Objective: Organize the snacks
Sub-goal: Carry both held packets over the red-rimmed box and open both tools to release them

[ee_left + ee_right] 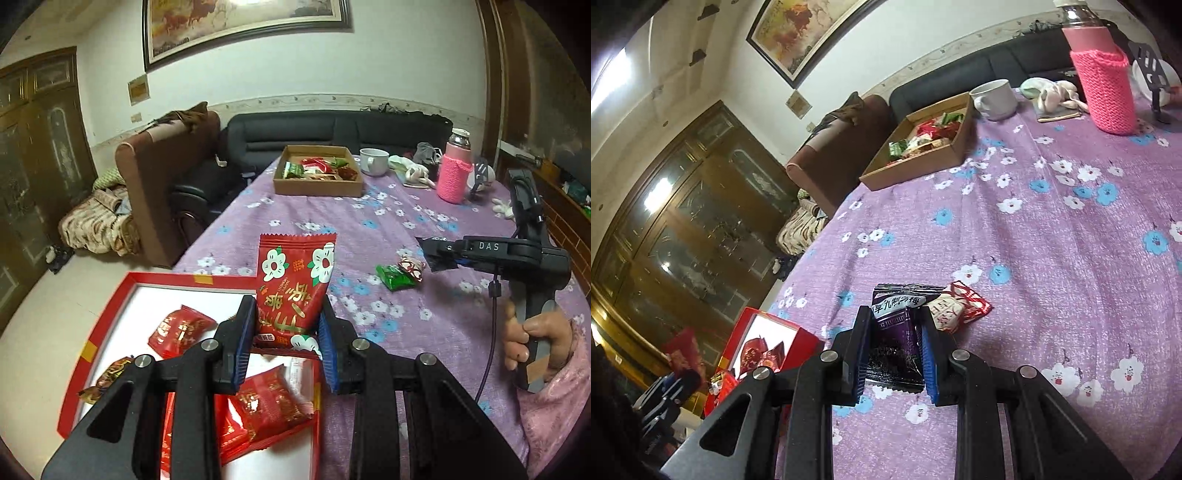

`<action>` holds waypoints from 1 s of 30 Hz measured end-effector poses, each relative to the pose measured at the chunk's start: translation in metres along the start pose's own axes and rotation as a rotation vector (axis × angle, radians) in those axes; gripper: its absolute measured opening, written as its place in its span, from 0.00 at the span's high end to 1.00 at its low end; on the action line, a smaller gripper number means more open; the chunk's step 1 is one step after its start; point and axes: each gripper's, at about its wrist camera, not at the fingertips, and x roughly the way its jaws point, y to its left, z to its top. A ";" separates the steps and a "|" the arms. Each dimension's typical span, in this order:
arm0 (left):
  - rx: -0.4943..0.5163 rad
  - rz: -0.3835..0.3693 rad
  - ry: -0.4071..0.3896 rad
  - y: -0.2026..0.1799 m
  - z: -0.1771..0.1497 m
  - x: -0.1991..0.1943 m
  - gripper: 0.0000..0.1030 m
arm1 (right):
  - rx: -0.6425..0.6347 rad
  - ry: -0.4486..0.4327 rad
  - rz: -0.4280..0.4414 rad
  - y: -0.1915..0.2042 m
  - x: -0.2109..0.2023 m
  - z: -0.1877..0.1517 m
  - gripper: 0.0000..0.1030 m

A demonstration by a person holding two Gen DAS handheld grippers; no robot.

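- The left gripper (288,325) is clamped on a red foil snack packet printed with white flowers (295,280); its blue-padded fingers (245,332) press both side edges, and the packet stands upright between them.
- Directly below and to the left of this gripper lies a shallow red cardboard box with a white floor (110,310), holding several more red foil packets (181,328) and one brown-gold wrapped sweet (107,380).
- The right gripper (895,347) is closed on a dark purple-black snack packet with white lettering (895,325), gripped by its sides just above the counter covered in a purple flowered cloth (1034,258).
- Just ahead and to the right of the right gripper, a small white-and-red wrapped sweet (960,306) rests on the cloth, touching or overlapping the purple packet's edge.
- From the left wrist view, the right gripper (434,254) sits off to the right, held by a hand (532,339) in a pink sleeve; a small green packet (395,275) lies beside the white-and-red sweet (412,266) near its tip.
- Far ahead of both grippers stands a brown cardboard tray (317,186) filled with mixed snacks.
- Beyond the tray to the right are a white mug (373,160) and a flask in a pink knitted sleeve (454,173).
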 end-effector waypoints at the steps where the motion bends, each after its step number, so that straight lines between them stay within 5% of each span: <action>1: 0.000 0.000 -0.004 0.001 0.000 -0.002 0.71 | -0.003 -0.001 -0.002 0.000 -0.001 -0.001 0.76; 30: 0.012 0.033 0.021 -0.003 -0.003 0.001 0.71 | -0.008 -0.004 -0.028 0.001 -0.002 -0.001 0.76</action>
